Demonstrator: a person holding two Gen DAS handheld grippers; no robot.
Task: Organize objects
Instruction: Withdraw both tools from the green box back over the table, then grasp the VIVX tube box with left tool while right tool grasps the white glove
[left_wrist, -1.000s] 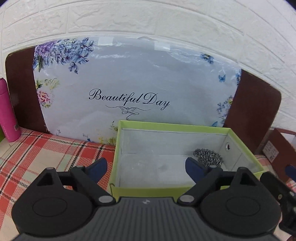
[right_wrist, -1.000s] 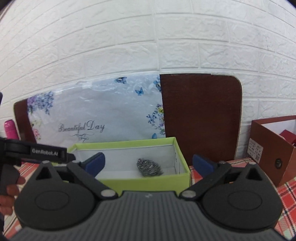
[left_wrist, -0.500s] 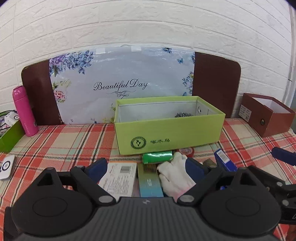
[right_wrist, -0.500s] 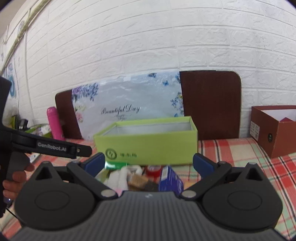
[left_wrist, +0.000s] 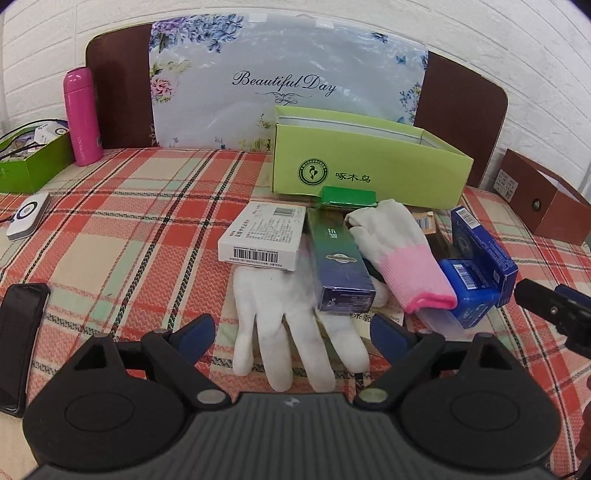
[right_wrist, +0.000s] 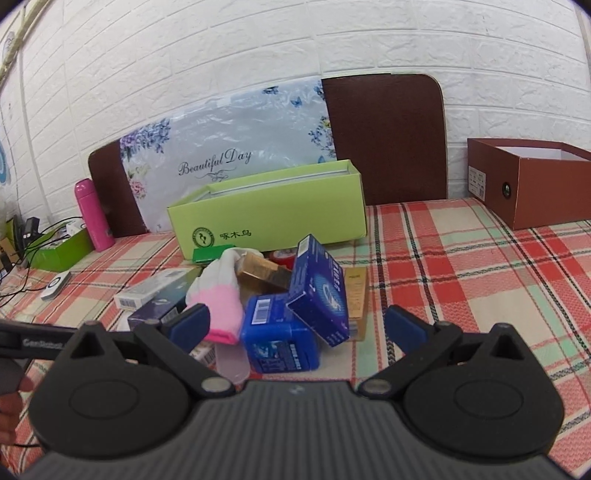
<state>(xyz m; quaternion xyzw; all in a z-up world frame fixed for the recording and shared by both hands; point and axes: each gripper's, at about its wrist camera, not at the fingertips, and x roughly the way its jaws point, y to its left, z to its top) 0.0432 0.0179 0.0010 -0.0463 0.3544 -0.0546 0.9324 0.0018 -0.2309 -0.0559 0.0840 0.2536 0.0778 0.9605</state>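
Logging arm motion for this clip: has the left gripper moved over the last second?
Yes. The left gripper has pulled back and up from the green box: earlier it looked into the box, now the box sits far off behind the gloves.

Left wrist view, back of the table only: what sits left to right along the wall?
small green box → pink bottle → floral bag → lime-green box → brown box
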